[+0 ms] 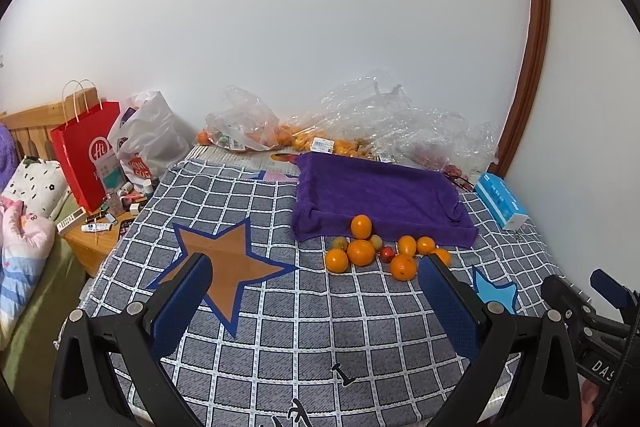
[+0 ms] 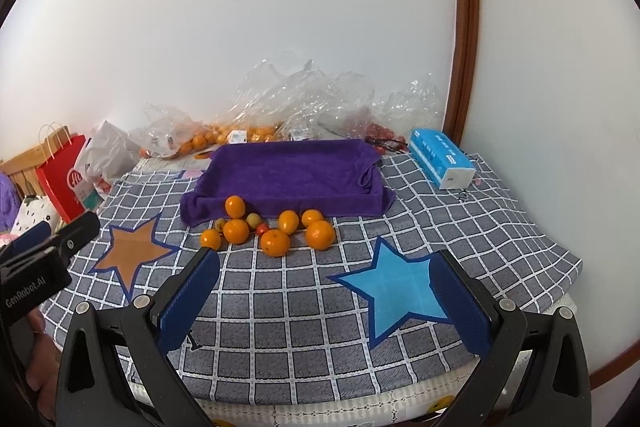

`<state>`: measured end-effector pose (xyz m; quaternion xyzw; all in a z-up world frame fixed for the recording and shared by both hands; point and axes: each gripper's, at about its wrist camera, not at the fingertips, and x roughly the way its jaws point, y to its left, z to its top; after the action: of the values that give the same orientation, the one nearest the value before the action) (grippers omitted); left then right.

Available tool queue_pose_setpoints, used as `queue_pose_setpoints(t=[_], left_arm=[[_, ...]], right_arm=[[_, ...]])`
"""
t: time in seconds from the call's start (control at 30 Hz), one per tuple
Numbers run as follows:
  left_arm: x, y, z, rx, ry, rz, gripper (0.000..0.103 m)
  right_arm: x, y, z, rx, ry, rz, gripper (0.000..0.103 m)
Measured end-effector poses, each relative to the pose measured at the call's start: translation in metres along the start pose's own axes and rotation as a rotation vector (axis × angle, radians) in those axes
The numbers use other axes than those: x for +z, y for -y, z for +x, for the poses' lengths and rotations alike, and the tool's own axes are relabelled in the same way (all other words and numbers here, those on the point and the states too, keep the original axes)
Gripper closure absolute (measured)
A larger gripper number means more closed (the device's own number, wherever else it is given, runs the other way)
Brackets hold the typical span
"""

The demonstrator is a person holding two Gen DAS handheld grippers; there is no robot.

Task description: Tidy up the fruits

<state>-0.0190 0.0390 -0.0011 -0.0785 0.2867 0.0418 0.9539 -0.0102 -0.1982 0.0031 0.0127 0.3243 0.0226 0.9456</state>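
oranges and smaller fruits huddle just before the purple towel tray, likely awaiting sorting; left gripper and right gripper hover, fingers apart, empty.

Half hidden behind the oranges: a small red fruit, kind unclear. Veiled by crinkled plastic bags: more fruit. Cut off at frame edge: right gripper.

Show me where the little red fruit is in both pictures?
Left wrist view: the little red fruit sits low and right of middle, among the oranges.
Right wrist view: the same fruit sits left of middle.
Shared landmark: the purple towel just behind the pile.
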Motion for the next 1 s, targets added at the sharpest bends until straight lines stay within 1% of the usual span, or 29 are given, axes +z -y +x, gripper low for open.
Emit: queue_pose_setpoints(t=[0.17,0.37,0.53,0.77,0.87,1.0], left_arm=[[0.002,0.007,0.0,0.001,0.002,0.008,0.0],[0.002,0.019,0.001,-0.013,-0.002,0.043,0.0],[0.002,0.019,0.0,-0.019,0.012,0.056,0.0],[0.004,0.015,0.018,-0.034,-0.01,0.051,0.0],[0.006,0.012,0.026,-0.023,-0.014,0.058,0.0],[0.012,0.005,0.041,-0.019,-0.028,0.055,0.0]], right_arm=[[0.001,0.005,0.002,0.009,-0.001,0.006,0.0],[0.002,0.015,0.002,0.005,-0.003,0.034,0.0],[-0.001,0.019,0.007,0.006,-0.015,0.043,0.0],[-0.005,0.018,0.024,0.022,-0.054,0.036,0.0],[-0.004,0.015,0.03,0.028,-0.056,0.028,0.0],[0.002,0.013,0.041,0.057,-0.065,0.027,0.0]])
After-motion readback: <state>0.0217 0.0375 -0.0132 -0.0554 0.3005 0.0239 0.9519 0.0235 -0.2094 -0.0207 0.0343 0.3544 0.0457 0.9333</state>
